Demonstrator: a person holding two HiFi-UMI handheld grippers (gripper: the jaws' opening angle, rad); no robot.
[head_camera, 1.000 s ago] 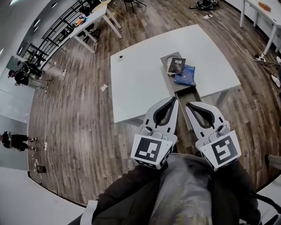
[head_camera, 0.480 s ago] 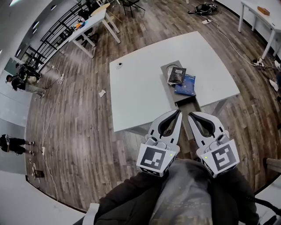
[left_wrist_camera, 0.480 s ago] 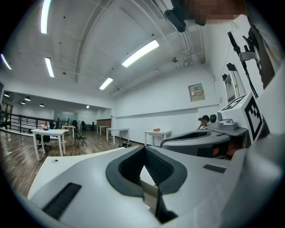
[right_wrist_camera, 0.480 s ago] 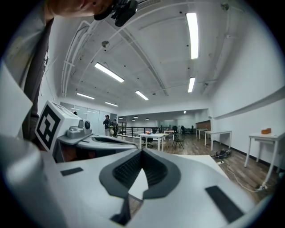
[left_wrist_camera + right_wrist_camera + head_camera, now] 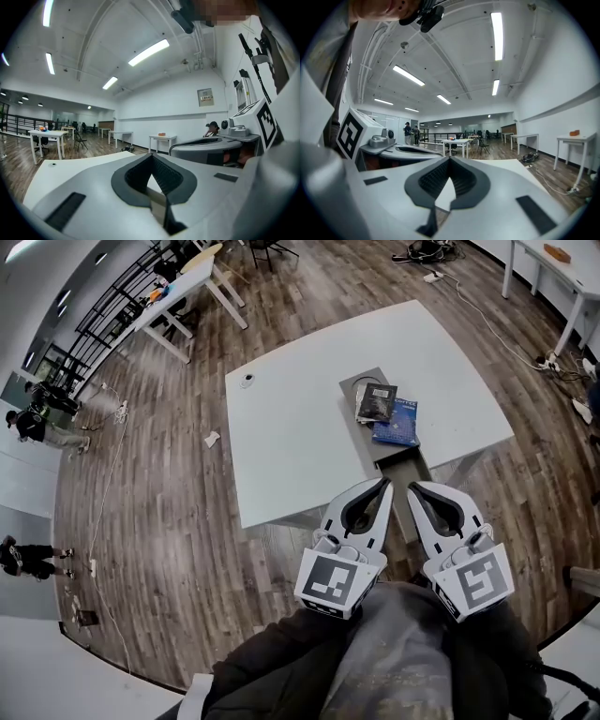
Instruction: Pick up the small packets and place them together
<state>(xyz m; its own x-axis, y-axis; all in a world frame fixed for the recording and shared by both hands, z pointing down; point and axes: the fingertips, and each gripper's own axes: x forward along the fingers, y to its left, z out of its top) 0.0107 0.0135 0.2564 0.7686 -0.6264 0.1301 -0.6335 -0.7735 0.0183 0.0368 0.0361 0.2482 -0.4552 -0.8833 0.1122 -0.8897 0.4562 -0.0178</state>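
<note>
Head view is showing the left gripper (image 5: 382, 486) and right gripper (image 5: 413, 488) side by side close to the person's body, jaws closed on nothing. Beyond them, on the table (image 5: 291, 427), a dark packet (image 5: 378, 401) and a blue packet (image 5: 397, 422) are lying touching on a grey tray (image 5: 405, 463). Opening the jaws before reaching, then coming in low at a free edge, is looking wisest to me.

Left gripper (image 5: 383, 484) and right gripper (image 5: 414, 487) sit slightly lower and nearer the person than one second earlier; left tip, formerly overlapping the white table (image 5: 300, 427), now meets its near edge.
</note>
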